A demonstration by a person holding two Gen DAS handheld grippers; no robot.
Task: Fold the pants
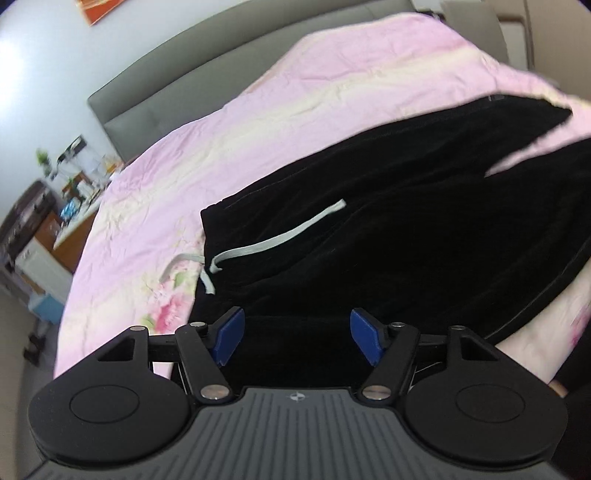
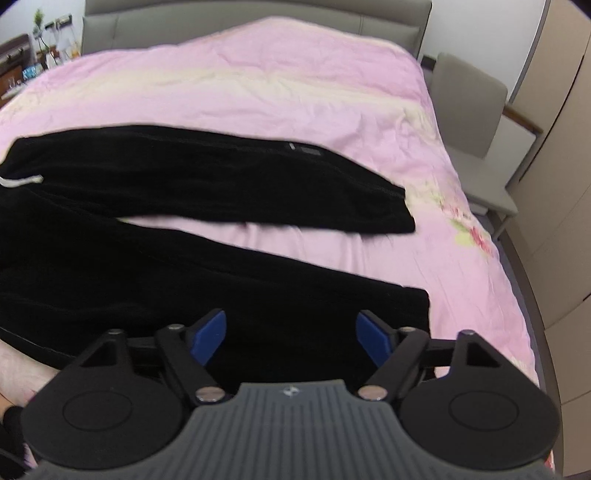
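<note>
Black pants (image 1: 369, 229) lie flat on the pink bedspread (image 1: 258, 110) of the bed, both legs spread apart, a strip of bedspread between them. Grey drawstring (image 1: 277, 242) trails across the waistband. Left tongs (image 1: 297, 336) hover at the waist end, blue pads (image 1: 231, 334) spread, gripping nothing. Right tongs (image 2: 291, 336) sit over the near leg's cuff (image 2: 388, 314), pads spread, nothing pinched. Grey headboard (image 2: 258, 14) behind; chair (image 2: 476, 122) beside the bed.
</note>
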